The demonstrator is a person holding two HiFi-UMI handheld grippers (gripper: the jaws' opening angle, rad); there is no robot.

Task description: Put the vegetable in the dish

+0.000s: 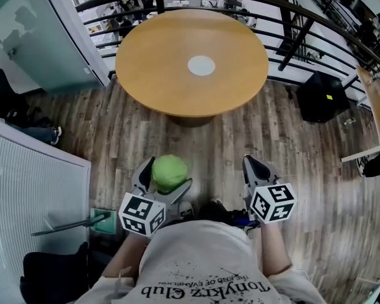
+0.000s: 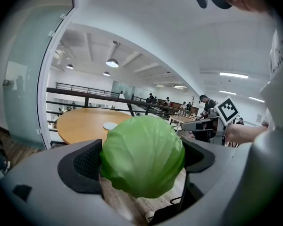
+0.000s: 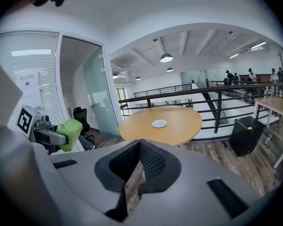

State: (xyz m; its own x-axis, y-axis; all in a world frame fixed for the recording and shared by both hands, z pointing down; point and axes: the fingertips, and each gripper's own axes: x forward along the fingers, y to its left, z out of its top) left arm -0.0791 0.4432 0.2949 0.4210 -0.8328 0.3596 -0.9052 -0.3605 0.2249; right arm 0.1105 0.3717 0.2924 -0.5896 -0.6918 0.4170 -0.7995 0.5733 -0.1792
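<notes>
— What lies around the person?

— A wooden floor (image 1: 114, 138) takes up most of the head view. A dark railing (image 1: 304, 10) curves behind a round wooden bench (image 1: 177, 87). A glass partition (image 1: 31, 30) stands beyond the bench's left edge, with a white slatted panel (image 1: 25, 195) nearer the person on that side. A black bin (image 1: 323, 97) stands on the floor, off the bench's right edge.

— And between the person and the bench?

— A stretch of that floor separates both grippers from the bench's near edge. The grippers are held low, close to the person's body and well apart from the bench.

— How do the jaws of the left gripper (image 1: 166, 180) stand?

— They are spread wide and clamped on a green cabbage (image 2: 142, 155), one dark pad pressing each flank. The head bulges above the jaws and hides part of the bench in the left gripper view.

— And the right gripper (image 3: 139, 147)?

— Its jaws are pressed together at the tips, with nothing between the pads. It is level with the left gripper, on the cabbage's right.

— Where is the dish (image 1: 201, 65)?

— It is a flat white round lying alone at the bench's centre, away from every edge. The cabbage is far from it, in the air over the floor.
</notes>
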